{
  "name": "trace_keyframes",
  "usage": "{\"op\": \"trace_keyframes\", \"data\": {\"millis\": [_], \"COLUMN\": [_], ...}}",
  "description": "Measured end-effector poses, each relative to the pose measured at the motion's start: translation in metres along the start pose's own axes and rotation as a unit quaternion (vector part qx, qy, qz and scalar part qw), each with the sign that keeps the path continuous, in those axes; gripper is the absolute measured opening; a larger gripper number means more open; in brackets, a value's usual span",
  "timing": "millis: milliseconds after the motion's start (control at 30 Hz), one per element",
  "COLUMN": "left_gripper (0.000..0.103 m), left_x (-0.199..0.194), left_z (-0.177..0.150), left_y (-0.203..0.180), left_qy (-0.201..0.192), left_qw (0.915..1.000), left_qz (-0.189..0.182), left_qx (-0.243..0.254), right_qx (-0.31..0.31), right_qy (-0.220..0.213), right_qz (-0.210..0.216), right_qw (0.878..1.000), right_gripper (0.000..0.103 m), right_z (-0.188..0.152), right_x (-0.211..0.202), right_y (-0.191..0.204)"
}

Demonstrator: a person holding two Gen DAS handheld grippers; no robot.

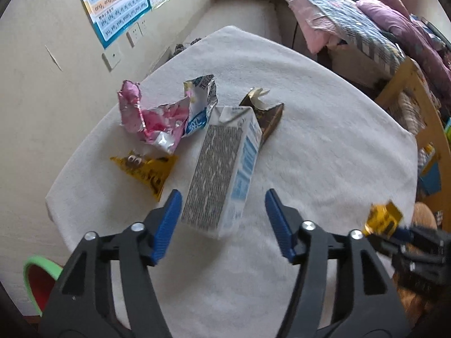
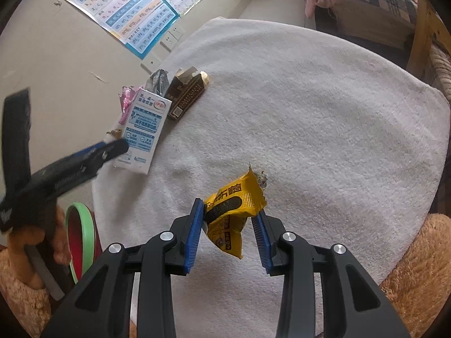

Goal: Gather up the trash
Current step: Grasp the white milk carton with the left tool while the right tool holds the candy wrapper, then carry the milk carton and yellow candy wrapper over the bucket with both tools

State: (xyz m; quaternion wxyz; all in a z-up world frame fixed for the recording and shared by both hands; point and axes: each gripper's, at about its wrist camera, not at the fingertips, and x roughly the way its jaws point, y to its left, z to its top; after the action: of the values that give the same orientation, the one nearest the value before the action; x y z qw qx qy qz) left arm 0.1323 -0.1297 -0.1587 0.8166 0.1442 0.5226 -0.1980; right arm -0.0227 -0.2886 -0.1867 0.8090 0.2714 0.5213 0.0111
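Trash lies on the left of the towel-covered tabletop: a milk carton, pink wrapper, brown box. Left tongs hang released around the carton's near end, not touching. Right tongs clench a yellow snack packet.

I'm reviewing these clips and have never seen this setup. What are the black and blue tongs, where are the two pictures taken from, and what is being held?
A person holds a hand-operated claw in each hand, each carrying a camera looking along its fingers.

Left view: the left claw is open around a milk carton lying on the white towel, not gripping it. Nearby lie a pink wrapper, a yellow wrapper and a brown box.

Right view: the right claw grips a yellow snack packet above the towel. A green-rimmed bin stands beside the table.
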Motion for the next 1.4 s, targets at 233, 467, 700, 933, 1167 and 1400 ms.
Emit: {"op": "trace_keyframes", "data": {"millis": [233, 467, 700, 933, 1167, 1400], "left_gripper": [0.043, 0.038, 0.038, 0.040, 0.038, 0.036], "left_x": [0.032, 0.010, -0.018, -0.012, -0.004, -0.017], "left_z": [0.006, -0.012, -0.054, -0.074, -0.070, -0.079], "left_y": [0.000, 0.003, 0.005, 0.007, 0.002, 0.014], "left_qy": [0.045, 0.029, 0.029, 0.046, 0.043, 0.028], "left_qw": [0.9987, 0.9988, 0.9988, 0.9986, 0.9988, 0.9975], "left_qz": [-0.006, -0.021, -0.019, -0.005, -0.009, -0.021], "left_qx": [-0.020, -0.035, -0.033, -0.027, -0.022, -0.062], "right_qx": [0.012, 0.008, -0.003, -0.017, -0.019, -0.025], "right_qy": [0.002, 0.004, 0.003, 0.003, 0.000, -0.003], "right_qz": [-0.003, -0.003, -0.003, -0.003, -0.006, -0.007], "right_qw": [1.000, 1.000, 1.000, 1.000, 1.000, 1.000], "right_gripper": [0.035, 0.035, 0.035, 0.035, 0.035, 0.035], "right_z": [0.004, 0.003, 0.001, -0.002, -0.001, -0.001], "right_x": [0.002, 0.003, 0.003, 0.003, -0.001, -0.003], "right_y": [-0.009, -0.005, 0.002, 0.012, 0.013, 0.019]}}
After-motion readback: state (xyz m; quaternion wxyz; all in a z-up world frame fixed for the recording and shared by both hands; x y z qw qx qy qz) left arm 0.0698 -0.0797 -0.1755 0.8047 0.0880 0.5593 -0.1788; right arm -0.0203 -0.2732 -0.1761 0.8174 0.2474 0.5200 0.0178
